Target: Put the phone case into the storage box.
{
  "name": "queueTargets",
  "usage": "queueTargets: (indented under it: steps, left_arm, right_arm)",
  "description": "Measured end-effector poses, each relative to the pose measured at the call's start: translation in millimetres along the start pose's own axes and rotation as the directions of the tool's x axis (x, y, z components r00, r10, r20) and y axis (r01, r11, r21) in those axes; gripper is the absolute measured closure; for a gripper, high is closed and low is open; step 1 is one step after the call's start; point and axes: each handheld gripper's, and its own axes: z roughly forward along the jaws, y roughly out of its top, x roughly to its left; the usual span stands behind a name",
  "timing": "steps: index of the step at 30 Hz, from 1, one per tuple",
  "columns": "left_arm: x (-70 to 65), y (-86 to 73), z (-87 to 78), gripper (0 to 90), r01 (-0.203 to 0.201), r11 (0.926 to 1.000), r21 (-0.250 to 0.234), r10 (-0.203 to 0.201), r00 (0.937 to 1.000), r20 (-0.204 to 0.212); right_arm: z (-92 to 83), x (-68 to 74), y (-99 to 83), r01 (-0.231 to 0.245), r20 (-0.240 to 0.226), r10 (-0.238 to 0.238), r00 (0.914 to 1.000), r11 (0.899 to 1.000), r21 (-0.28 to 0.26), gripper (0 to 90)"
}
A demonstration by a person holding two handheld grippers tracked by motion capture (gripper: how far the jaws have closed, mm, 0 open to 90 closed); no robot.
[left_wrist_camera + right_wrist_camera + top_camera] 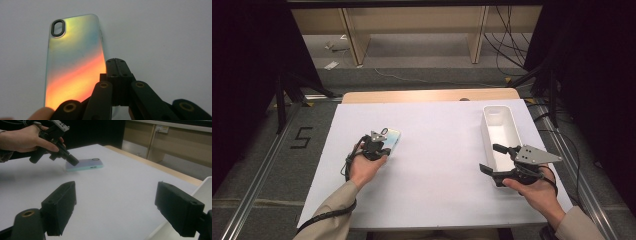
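Your right tool is nearest you, by the counter's near right corner. It sits in your right hand, jaws spread wide with nothing between them. In the right gripper view both black pads stand well apart over bare white surface. The jaws point toward the counter's left side, just beside the near end of the white bin.

That bin is a long narrow tray lying along the right edge, running from near to far. It looks empty from the high view; its corner shows at the lower right of the right gripper view.

Your left tool is on the left half of the counter, roughly midway between near and far edges, held in your left hand. Its jaws are fully closed, pads pressed flat together. In the left gripper view the closed tip rests at the long right edge of the phone case, touching or just over it; nothing is clamped between the pads.

The phone case lies flat, iridescent back up, camera cutout at its far end. From the high view it sits just beyond your left hand, well apart from the bin. In the right gripper view the tool's tip comes down on its end nearer your left hand.
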Motion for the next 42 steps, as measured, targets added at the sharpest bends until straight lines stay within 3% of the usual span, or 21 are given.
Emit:
queueTargets:
  steps: [14,42]
  left_arm:
    - [-7.8,-0.8,15.7,89.6,-0.052,0.9955,0.079,0.053,0.9986,-0.008]
    - [4.0,-5.6,8.9,89.6,-0.007,0.9937,0.112,0.010,0.9996,-0.025]
  right_arm:
    - [-0.2,0.1,0.1,-0.003,0.001,0.003,1.0000,1.000,-0.002,18.4]
    - [-1.3,-0.5,0.0,-0.003,0.000,0.003,1.0000,1.000,-0.001,18.4]
